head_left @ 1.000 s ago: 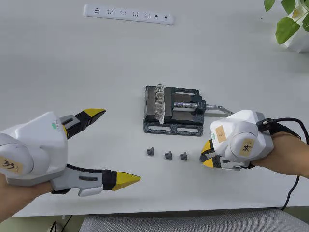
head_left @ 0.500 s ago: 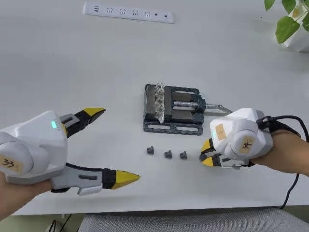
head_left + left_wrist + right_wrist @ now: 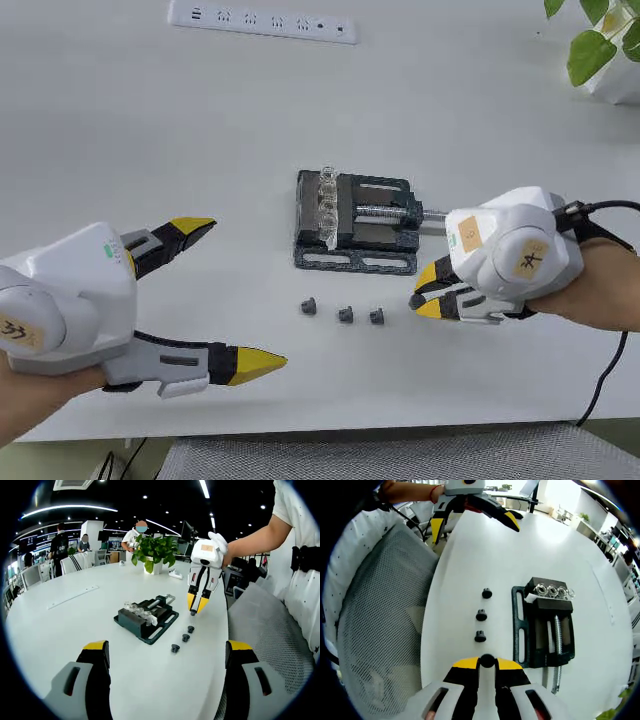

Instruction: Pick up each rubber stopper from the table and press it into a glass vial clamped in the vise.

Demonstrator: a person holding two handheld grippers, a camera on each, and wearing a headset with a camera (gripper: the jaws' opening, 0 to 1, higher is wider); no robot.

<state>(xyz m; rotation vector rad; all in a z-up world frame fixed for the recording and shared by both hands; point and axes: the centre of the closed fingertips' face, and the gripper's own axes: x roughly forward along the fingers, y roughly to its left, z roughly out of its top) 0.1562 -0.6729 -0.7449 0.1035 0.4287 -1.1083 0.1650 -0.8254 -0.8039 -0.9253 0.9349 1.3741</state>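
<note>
- Lying loose on the white table [image 3: 200,120]: three rubber stoppers [image 3: 345,315]. They are small and dark grey, each with a wider cap over a narrower plug. In the head view they sit in a short row at 6 o'clock of the vise [image 3: 375,225], apart from one another.
- Vise: black, on a flat slotted base, with its screw pointing to 3 o'clock. A row of clear glass vials [image 3: 327,205] stands upright between its jaws at the 9 o'clock end.
- Right gripper [image 3: 424,290]: yellow tips drawn almost together, pinching a fourth stopper [image 3: 486,660] between them. It is at 3 o'clock of the loose row, near the end stopper but not touching it.
- Left gripper [image 3: 228,297]: jaws spread wide, holding nothing and touching nothing. It is at 8 o'clock of the vise, well apart from the vise and the stoppers.
- Hard to make out: the pinched stopper is barely visible in the head view. The number of vials cannot be told, nor whether any is plugged.
- Cut off: a plant [image 3: 600,40] at the 1 o'clock corner and a black cable [image 3: 610,370] running off the lower edge. A power strip [image 3: 262,22] lies at 12 o'clock.
</note>
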